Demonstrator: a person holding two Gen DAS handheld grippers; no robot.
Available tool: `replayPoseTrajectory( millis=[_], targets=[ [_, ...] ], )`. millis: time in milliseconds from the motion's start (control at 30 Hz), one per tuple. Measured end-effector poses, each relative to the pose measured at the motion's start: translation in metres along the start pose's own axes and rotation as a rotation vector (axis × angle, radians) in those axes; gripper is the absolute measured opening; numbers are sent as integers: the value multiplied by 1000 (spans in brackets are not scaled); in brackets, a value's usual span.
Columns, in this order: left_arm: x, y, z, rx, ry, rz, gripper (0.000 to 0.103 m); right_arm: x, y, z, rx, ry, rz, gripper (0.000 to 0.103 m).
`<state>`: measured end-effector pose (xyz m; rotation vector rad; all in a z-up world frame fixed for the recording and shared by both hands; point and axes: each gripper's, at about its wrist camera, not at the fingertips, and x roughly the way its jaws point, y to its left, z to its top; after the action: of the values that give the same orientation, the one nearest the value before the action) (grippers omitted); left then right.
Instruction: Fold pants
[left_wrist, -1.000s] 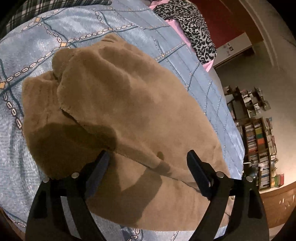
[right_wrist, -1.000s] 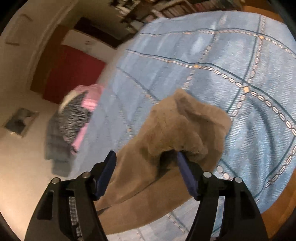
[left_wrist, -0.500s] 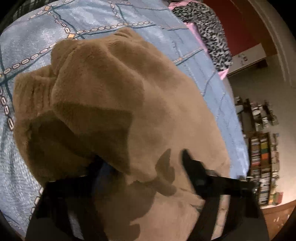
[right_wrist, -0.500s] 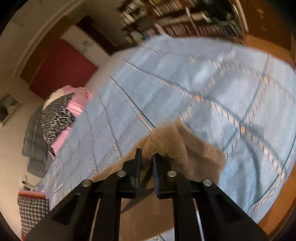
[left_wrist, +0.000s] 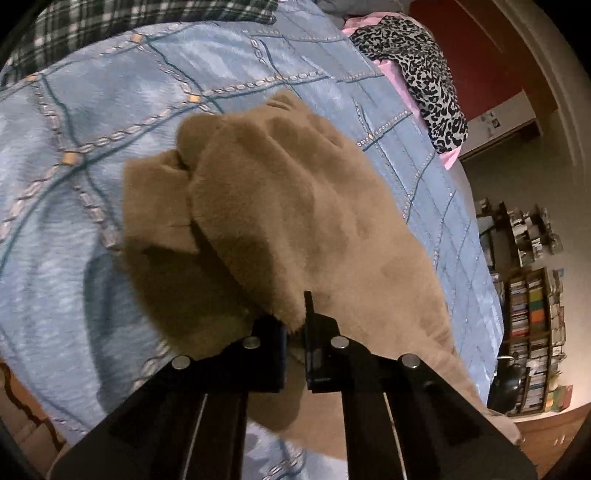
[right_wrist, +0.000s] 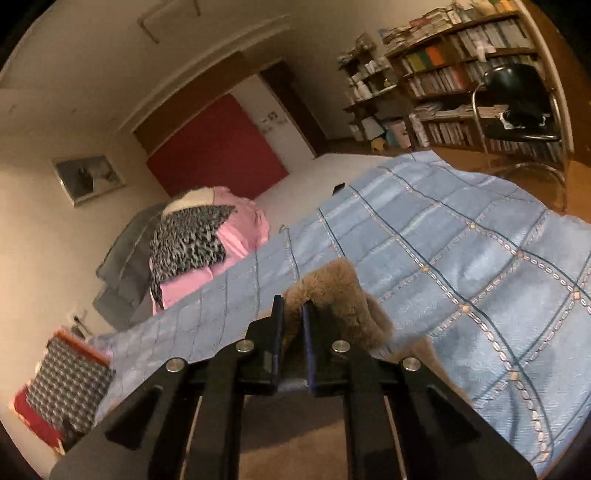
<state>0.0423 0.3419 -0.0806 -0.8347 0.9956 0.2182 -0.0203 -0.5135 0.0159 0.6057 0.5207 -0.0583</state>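
Blue quilted bedspread (left_wrist: 110, 122) with a grid of chain-like stitching covers the bed and fills most of both views; in the right wrist view it runs back toward a bookcase (right_wrist: 461, 70) packed with books and a dark chair (right_wrist: 517, 107) standing before it. A red panel (right_wrist: 218, 147) stands on the far wall beyond the bed. The brown fleece pants (left_wrist: 280, 206) lie on the bedspread near its nearer edge, bunched into soft folds, one layer lapped over another. A pile of clothing at the far side of the bed shows a pink garment (right_wrist: 240, 229) with a leopard-print piece (left_wrist: 424, 74) on top; a plaid fabric (left_wrist: 110, 18) shows at the upper edge of the left wrist view. The left gripper (left_wrist: 295, 325) is clamped on a fold of the pants, its jaws having just closed with the fleece pinched between them. The right gripper (right_wrist: 291, 321) is likewise clenched on a tuft of the same pants (right_wrist: 332, 288), which rises in a peak above the bedspread at its fingertips. A framed picture (right_wrist: 88, 177) hangs on the wall left of the red panel.
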Motion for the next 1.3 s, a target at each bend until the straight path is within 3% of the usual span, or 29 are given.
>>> replayPoseTrajectory(
  millis=[200, 267, 333, 433, 500, 700, 733, 833, 933, 1067, 1167, 1300],
  targets=[
    [0, 13, -9, 26, 48, 63, 7, 2, -82, -80, 171, 206, -140, 11],
    [-2, 8, -7, 45, 44, 76, 7, -6, -90, -88, 184, 209, -179, 18],
    [-4, 2, -4, 64, 41, 91, 7, -14, -89, -86, 163, 180, -213, 42],
    [-7, -3, -2, 79, 35, 104, 7, -22, -78, -72, 130, 127, -222, 54],
    [-7, -4, -1, 79, 34, 100, 7, -21, -71, -65, 121, 115, -227, 56],
    [-1, -5, -1, 63, 39, 91, 7, 15, -54, -62, 41, 179, -422, 53],
    [-2, -5, -1, 62, 38, 88, 7, 22, -52, -64, 33, 191, -423, 32],
    [-8, -7, 0, 70, 28, 77, 7, 25, -46, -63, 6, 178, -457, 16],
    [-18, -13, 1, 87, 15, 71, 7, 5, -46, -58, 11, 135, -459, 15],
    [-20, -17, -6, 133, 31, 90, 7, -9, -61, -60, 18, 145, -506, 14],
    [-6, -4, -15, 135, 72, 119, 7, 3, -84, -74, 38, 207, -522, 15],
    [6, 9, -20, 136, 78, 114, 8, 19, -83, -83, -16, 221, -552, 15]
  ],
)
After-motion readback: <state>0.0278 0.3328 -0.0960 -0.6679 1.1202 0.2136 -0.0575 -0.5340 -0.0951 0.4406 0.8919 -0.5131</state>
